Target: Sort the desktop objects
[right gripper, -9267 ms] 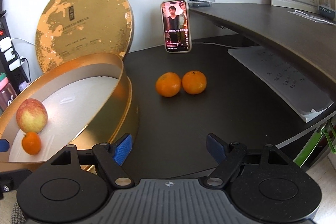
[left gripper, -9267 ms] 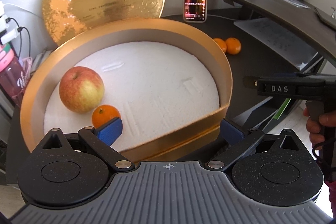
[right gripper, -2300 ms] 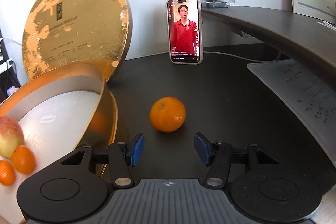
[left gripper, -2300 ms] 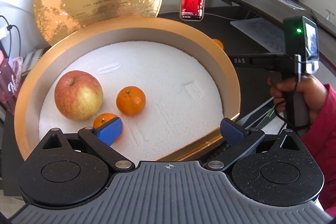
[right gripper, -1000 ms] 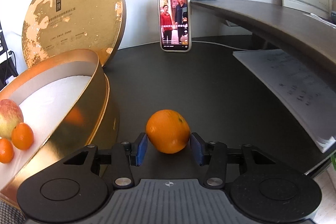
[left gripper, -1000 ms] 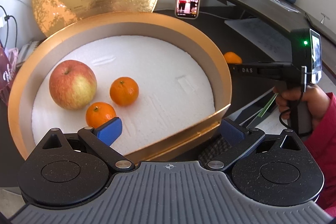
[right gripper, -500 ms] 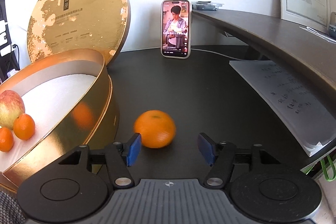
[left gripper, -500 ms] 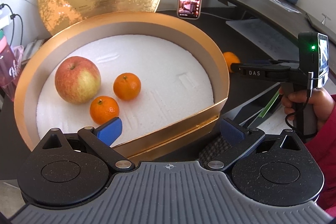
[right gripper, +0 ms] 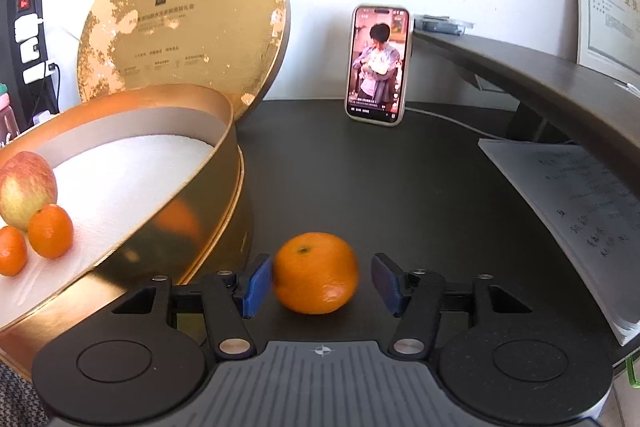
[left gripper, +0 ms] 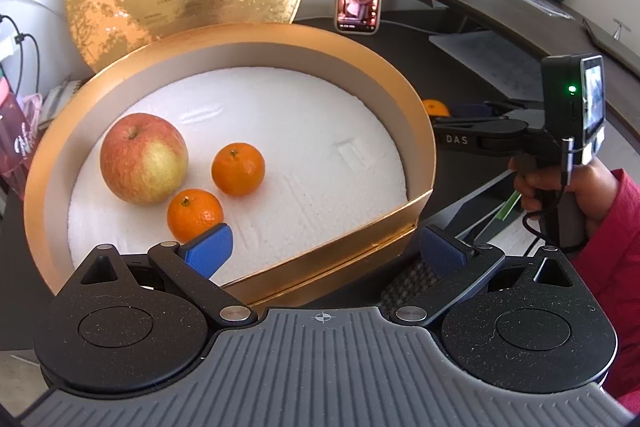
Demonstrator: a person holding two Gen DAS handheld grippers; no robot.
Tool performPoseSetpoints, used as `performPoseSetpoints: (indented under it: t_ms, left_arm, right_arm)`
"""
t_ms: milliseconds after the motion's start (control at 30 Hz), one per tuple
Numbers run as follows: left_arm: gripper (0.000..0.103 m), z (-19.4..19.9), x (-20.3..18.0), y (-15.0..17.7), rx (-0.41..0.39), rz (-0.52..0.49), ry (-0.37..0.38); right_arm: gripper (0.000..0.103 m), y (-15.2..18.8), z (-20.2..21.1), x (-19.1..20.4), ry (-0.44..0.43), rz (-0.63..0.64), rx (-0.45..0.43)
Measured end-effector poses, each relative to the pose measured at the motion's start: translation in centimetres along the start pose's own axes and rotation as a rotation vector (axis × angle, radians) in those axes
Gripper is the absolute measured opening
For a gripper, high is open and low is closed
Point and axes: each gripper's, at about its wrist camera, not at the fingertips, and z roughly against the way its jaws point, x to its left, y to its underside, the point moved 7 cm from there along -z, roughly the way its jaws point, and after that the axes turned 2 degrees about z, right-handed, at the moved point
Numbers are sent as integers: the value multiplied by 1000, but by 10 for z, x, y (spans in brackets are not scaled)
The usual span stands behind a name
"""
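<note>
A round gold box point(left gripper: 420, 131) lined with white foam holds a red-yellow apple point(left gripper: 144, 158) and two small oranges point(left gripper: 238, 169) point(left gripper: 195, 215). My left gripper point(left gripper: 325, 250) is open at the box's near rim, its left pad over the foam and its right pad outside the wall. A third orange point(right gripper: 316, 273) lies on the black desk just right of the box point(right gripper: 200, 211). My right gripper point(right gripper: 322, 283) is open around it. The left pad touches the fruit and the right pad stands a little apart. In the left wrist view, this orange point(left gripper: 436, 107) shows beyond the box rim.
The gold lid point(right gripper: 180, 23) leans against the wall behind the box. A phone point(right gripper: 378, 65) stands propped at the back of the desk. A stack of papers point(right gripper: 580, 211) lies at the right under a raised shelf point(right gripper: 540, 75). A hand point(left gripper: 560, 183) holds the right gripper's handle.
One second ago the right gripper's pads were tight on the orange. They then opened, with the orange left of centre. Now it sits between the pads, against the left one.
</note>
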Motion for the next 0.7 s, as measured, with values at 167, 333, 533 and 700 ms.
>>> performPoseSetpoints:
  t_ms: [167,333,533,700]
  left_arm:
    - [102,-3,1,-1,5,2,-4]
    - [102,-3,2,0,6,4,-2]
    - [102,7,5,2,-16,6,5]
    - [102,19,14,6,-46,26,0]
  right_arm:
    - [49,0,-5,-1,14,-14,13]
    - [49,2,-1,-1,42,-12,25]
    - [48,-3,18,-3,80,-30,20]
    - [48,-17,45,3,99,-32,-34]
